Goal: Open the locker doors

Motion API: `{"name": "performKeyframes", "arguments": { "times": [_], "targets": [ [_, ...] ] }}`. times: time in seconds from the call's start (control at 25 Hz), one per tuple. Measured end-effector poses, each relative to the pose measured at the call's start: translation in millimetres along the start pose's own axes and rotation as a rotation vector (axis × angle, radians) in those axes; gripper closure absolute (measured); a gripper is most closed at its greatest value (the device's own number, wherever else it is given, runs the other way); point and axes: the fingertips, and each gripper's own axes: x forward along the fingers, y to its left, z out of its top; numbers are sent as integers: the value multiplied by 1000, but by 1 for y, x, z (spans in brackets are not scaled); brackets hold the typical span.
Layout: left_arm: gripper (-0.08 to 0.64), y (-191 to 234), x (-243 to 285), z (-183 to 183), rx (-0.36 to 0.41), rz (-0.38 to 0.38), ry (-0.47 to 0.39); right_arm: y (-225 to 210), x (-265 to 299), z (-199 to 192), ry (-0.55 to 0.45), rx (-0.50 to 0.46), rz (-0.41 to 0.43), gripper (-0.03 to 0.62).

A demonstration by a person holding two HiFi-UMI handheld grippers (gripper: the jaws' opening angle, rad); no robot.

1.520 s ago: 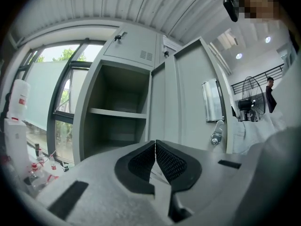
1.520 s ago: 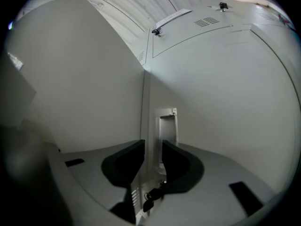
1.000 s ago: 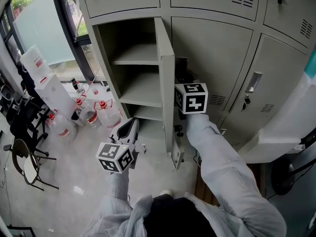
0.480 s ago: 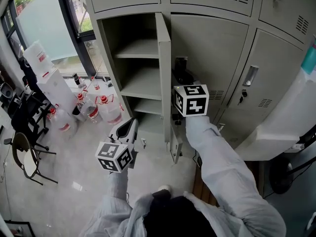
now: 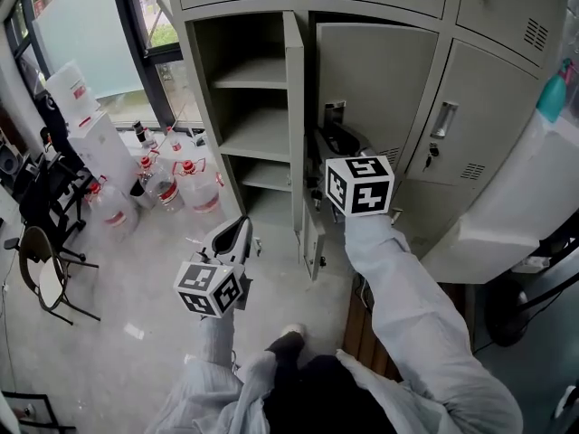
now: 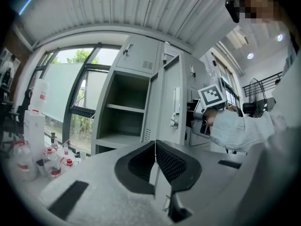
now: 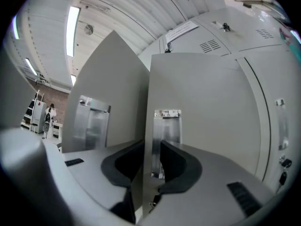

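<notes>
Already the first door point(image 5: 294, 125) stands open; the right gripper point(image 7: 151, 161) clamps the barely ajar middle door point(image 5: 380, 89); the left gripper point(image 6: 154, 157) is closed and empty; the third door point(image 5: 488, 107), at frame right, is shut.

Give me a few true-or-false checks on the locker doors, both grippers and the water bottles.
1. The left locker door stands open, showing bare shelves. True.
2. The left gripper holds that open door. False: it hangs clear of the door, jaws together with nothing between them.
3. The right gripper has the edge of the second locker door between its jaws. True: the pads close on that edge, and the door is slightly ajar.
4. The bottles stand inside the open locker. False: they stand on the floor beside it, near the window.
</notes>
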Motion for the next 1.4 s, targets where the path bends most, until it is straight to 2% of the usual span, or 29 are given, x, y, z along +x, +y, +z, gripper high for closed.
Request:
{"name": "performKeyframes", "arguments": {
  "times": [0.24, 0.6, 0.96, 1.12, 1.4],
  "targets": [
    [549, -22, -19, -16, -34, 0, 0, 3, -45, 2, -20, -8, 1, 483],
    [549, -55, -32, -24, -33, -33, 9, -5, -94, 4, -40, -14, -5, 471],
    [549, -92, -30, -39, -40, -86, 27, -22, -143, 6, -73, -35, 40, 468],
    [549, -111, -26, -44, -30, -123, 37, -34, -161, 5, -83, -79, 7, 460],
    [549, -130, -16, -46, -23, -161, 49, -52, -187, 4, -100, -49, -39, 459]
  ]
}}
